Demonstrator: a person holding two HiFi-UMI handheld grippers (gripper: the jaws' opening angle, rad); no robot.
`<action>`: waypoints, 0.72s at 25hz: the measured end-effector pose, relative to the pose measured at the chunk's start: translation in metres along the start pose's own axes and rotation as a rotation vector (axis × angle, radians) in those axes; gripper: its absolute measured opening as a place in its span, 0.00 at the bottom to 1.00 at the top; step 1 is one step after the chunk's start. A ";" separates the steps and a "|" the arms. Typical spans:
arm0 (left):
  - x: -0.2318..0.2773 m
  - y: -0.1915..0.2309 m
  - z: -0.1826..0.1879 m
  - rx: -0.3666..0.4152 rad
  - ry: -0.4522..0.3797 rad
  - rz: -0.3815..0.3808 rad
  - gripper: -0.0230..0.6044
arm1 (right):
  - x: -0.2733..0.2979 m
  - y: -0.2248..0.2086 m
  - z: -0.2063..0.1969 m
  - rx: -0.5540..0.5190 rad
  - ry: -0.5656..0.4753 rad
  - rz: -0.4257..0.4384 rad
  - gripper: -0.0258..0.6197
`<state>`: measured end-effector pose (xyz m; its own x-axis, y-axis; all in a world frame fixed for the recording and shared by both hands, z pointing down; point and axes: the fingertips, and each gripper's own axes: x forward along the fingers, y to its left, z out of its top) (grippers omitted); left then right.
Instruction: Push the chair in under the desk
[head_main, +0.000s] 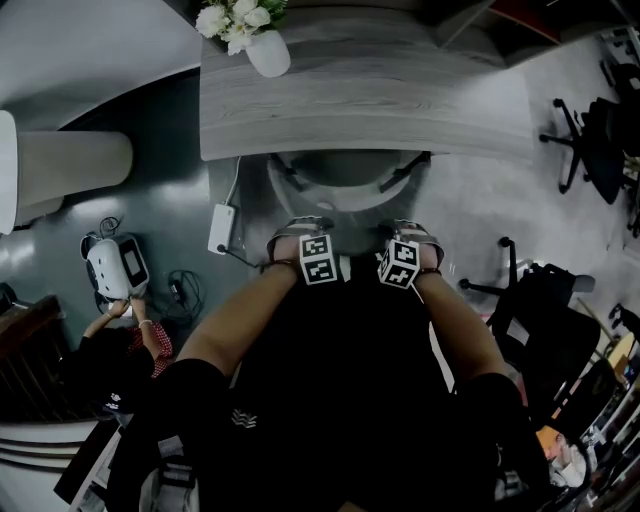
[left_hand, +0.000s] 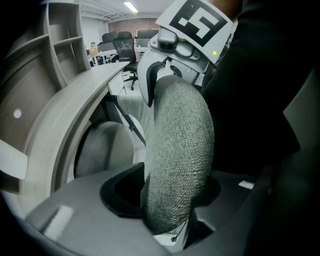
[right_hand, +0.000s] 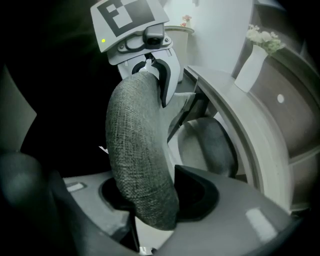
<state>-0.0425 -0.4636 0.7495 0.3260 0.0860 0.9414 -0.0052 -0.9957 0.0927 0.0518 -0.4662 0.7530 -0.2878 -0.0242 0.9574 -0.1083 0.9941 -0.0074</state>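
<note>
Both hands are on the chair (head_main: 340, 182), side by side at the top of its back.

- Left gripper (head_main: 298, 238): pointing steeply down. Its own view shows the jaws part-way apart and clamped on the grey woven chair back (left_hand: 180, 150), which fills the gap between them.
- Right gripper (head_main: 412, 240): the same posture, just beside the left one. Its jaws are also part-way apart and closed on the padded top edge of the chair back (right_hand: 140, 150).
- Each gripper view shows the other gripper further along the same edge, with its marker cube on top.

The chair faces the desk (head_main: 360, 110), a curved, pale, wood-grain top. From the head view, the front of the grey seat lies beneath the desk's near edge. The rear of the seat and the chair back are on our side of the edge. Two dark struts flank the seat.

On the desk, a white vase (head_main: 268, 52) of white flowers (head_main: 235, 20) stands upright near the left end.

On the floor to the left we note a white power strip (head_main: 221, 228) with a cable, and further left a white device (head_main: 118, 265). A second person (head_main: 120, 365) is crouched at lower left, one hand near that device. Black office chairs (head_main: 590, 140) stand well apart on the right.
</note>
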 end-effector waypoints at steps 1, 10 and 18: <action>0.000 0.000 0.000 -0.008 0.005 0.003 0.38 | 0.000 0.000 -0.001 -0.005 -0.006 0.002 0.32; 0.003 -0.001 -0.007 -0.129 0.075 0.055 0.42 | 0.000 0.010 -0.001 -0.060 -0.062 0.055 0.33; -0.018 -0.016 -0.007 -0.174 0.049 0.018 0.44 | -0.019 0.031 -0.005 -0.064 -0.044 0.257 0.35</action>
<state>-0.0545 -0.4488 0.7336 0.2778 0.0743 0.9578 -0.1755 -0.9763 0.1267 0.0583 -0.4348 0.7361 -0.3393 0.2271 0.9129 0.0334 0.9727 -0.2295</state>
